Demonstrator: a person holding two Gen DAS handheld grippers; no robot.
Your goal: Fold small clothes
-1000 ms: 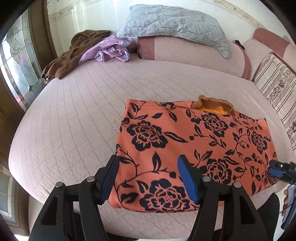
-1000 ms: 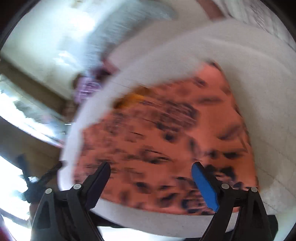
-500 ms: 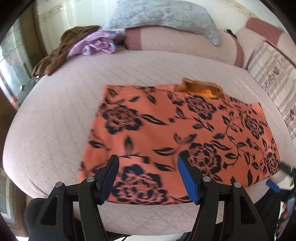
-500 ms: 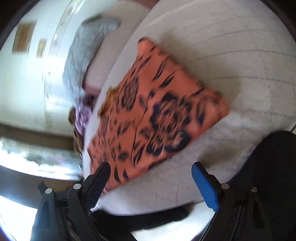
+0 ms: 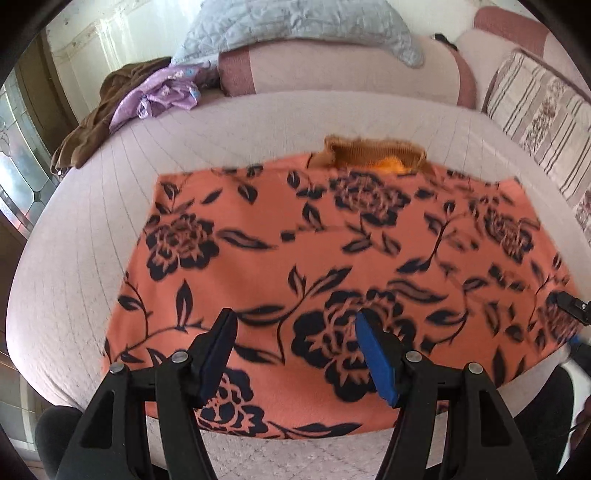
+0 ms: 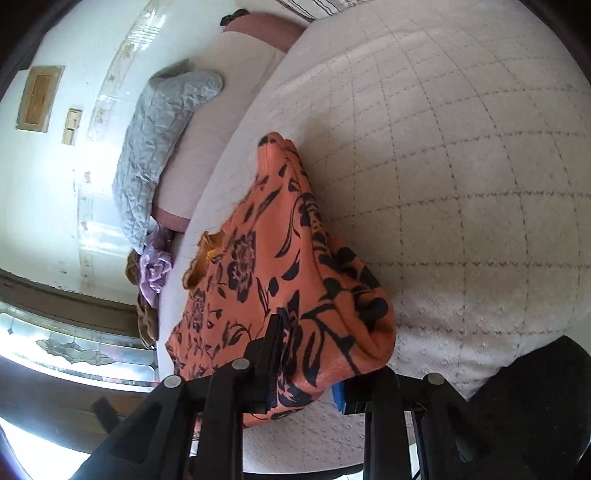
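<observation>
The orange floral garment [image 5: 332, 258] lies spread flat near the front edge of the bed [image 5: 92, 206], its ribbed brown collar [image 5: 373, 153] pointing toward the pillows, so we have a broad panel ready to fold. We bring our right gripper [image 6: 306, 373] in at the garment's right-hand near corner, and the cloth bunches up between its fingers; they look closed on that corner, we judge to lift it across. Our left gripper [image 5: 295, 354] hovers over the near hem with its jaws wide apart and nothing between them, placed, we think, to take the edge on its side. A heap of brown and purple clothes [image 5: 147, 99] waits well apart at the far left, beside the grey quilted pillow [image 5: 303, 26].
</observation>
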